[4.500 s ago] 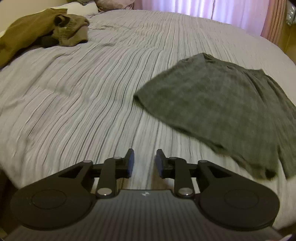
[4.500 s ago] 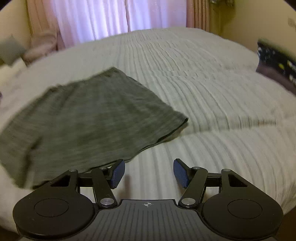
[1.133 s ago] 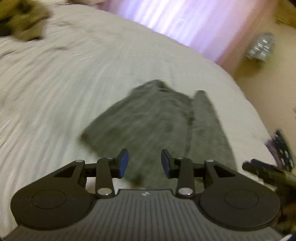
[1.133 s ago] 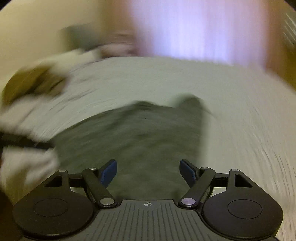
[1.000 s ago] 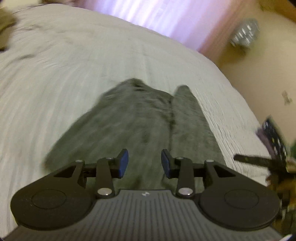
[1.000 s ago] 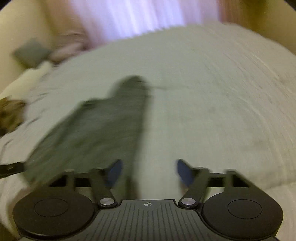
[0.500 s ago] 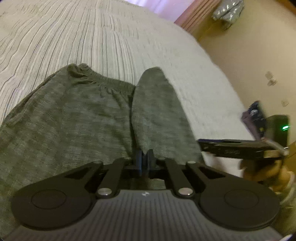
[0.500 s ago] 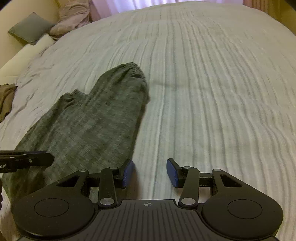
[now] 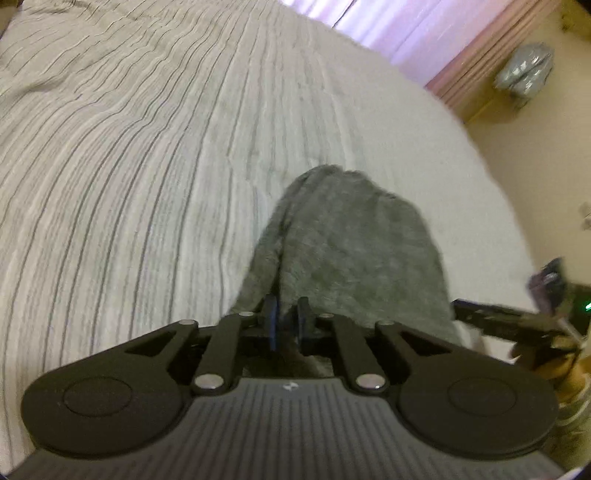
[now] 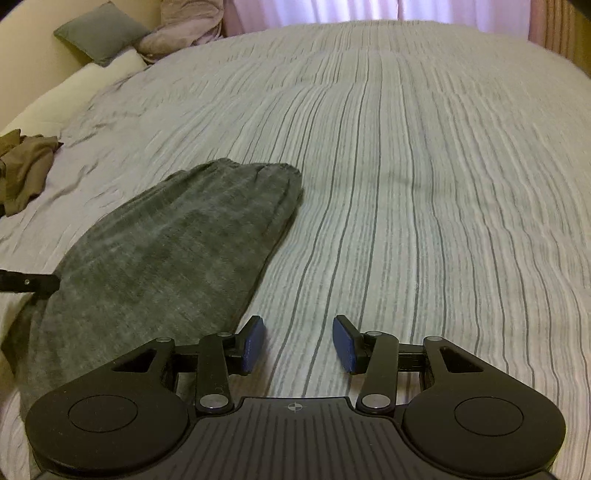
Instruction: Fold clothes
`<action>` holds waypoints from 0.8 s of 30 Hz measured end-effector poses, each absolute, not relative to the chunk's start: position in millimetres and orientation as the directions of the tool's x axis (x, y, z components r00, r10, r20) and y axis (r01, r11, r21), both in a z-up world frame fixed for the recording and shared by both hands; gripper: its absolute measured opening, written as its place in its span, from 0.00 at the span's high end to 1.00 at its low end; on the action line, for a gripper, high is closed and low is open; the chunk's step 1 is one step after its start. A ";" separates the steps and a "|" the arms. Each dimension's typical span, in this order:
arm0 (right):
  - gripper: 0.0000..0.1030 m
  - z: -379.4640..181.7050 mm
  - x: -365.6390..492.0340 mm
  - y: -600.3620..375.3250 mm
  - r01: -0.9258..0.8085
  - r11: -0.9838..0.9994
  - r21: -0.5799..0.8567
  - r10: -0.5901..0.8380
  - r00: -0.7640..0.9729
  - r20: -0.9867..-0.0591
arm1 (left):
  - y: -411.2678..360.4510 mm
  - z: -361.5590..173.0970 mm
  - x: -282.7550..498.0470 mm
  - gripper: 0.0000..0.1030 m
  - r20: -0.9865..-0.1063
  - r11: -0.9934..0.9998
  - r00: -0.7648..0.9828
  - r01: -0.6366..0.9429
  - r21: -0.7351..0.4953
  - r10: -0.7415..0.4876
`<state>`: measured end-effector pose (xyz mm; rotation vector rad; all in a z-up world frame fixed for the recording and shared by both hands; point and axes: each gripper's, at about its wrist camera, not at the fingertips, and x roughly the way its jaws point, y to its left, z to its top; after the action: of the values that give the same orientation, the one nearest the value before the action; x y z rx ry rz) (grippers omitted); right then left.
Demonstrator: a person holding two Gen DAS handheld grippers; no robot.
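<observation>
A grey knit garment (image 9: 351,251) lies folded lengthwise on the striped bedspread (image 9: 129,166), running away from me. My left gripper (image 9: 286,317) is shut on the garment's near edge, with cloth between the pads. In the right wrist view the same garment (image 10: 166,251) lies at left. My right gripper (image 10: 297,341) is open and empty over the bedspread, just right of the garment's near edge. The left gripper's tip (image 10: 29,282) shows at the garment's left edge. The right gripper's body (image 9: 513,321) shows at the right of the left wrist view.
A brown heap of clothes (image 10: 22,170) lies at the far left of the bed. Pillows (image 10: 99,33) sit at the head. Pink curtains (image 9: 399,40) hang beyond the bed. The bed's right edge drops to a beige floor (image 9: 535,155).
The left gripper has carried one side of the garment over the other, so it now lies narrower and doubled. The right gripper has opened wider and stays beside the garment.
</observation>
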<state>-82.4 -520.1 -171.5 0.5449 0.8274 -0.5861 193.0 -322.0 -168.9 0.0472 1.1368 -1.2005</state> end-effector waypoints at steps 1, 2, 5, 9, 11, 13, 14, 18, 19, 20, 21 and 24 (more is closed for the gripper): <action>0.55 -171.7 -86.4 -517.2 0.670 0.709 0.219 -0.271 0.546 -0.793 | -314.2 -166.9 193.4 0.84 -0.697 0.428 -0.082 0.736 -0.524 -0.713; 0.55 -171.6 -93.2 -514.0 0.675 0.701 0.230 -0.274 0.552 -0.788 | -305.9 -164.9 193.9 0.83 -0.687 0.428 -0.082 0.727 -0.537 -0.722; 0.55 -168.8 -114.5 -496.8 0.696 0.680 0.230 -0.314 0.560 -0.767 | -283.2 -162.2 188.7 0.79 -0.668 0.432 -0.104 0.686 -0.585 -0.737; 0.55 -161.0 -146.0 -451.8 0.724 0.659 0.205 -0.381 0.556 -0.739 | -264.5 -173.4 163.6 0.79 -0.672 0.434 -0.140 0.665 -0.608 -0.728; 0.55 -156.4 -158.4 -425.9 0.729 0.659 0.186 -0.412 0.556 -0.722 | -260.7 -179.8 154.6 0.79 -0.661 0.436 -0.158 0.636 -0.636 -0.734; 0.55 -152.0 -168.6 -395.3 0.713 0.682 0.165 -0.417 0.563 -0.714 | -255.1 -184.0 145.4 0.79 -0.654 0.442 -0.163 0.615 -0.653 -0.739; 0.55 -150.3 -172.8 -379.1 0.701 0.697 0.148 -0.417 0.565 -0.712 | -251.0 -184.7 140.6 0.79 -0.653 0.448 -0.157 0.609 -0.655 -0.741; 0.55 -147.3 -182.3 -314.5 0.624 0.781 -0.027 -0.455 0.539 -0.708 | -222.4 -179.3 118.6 0.79 -0.691 0.504 -0.083 0.624 -0.597 -0.718; 0.55 -146.7 -184.8 -298.2 0.597 0.798 -0.078 -0.468 0.534 -0.704 | -211.7 -178.9 112.4 0.79 -0.699 0.513 -0.081 0.620 -0.594 -0.711; 0.55 -146.1 -186.1 -283.0 0.567 0.814 -0.124 -0.478 0.533 -0.698 | -202.6 -178.7 107.8 0.79 -0.702 0.519 -0.087 0.610 -0.598 -0.707; 0.55 -145.5 -185.9 -271.0 0.542 0.824 -0.162 -0.487 0.535 -0.690 | -194.4 -179.5 103.7 0.79 -0.702 0.523 -0.096 0.597 -0.608 -0.706; 0.55 -146.4 -175.8 -236.3 0.437 0.853 -0.284 -0.504 0.554 -0.663 | -178.7 -179.4 97.7 0.79 -0.691 0.523 -0.105 0.575 -0.629 -0.715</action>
<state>-175.8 -236.3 -146.4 -0.0899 0.8116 -0.5573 97.7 -178.7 -179.4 -0.1396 1.2733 -1.0932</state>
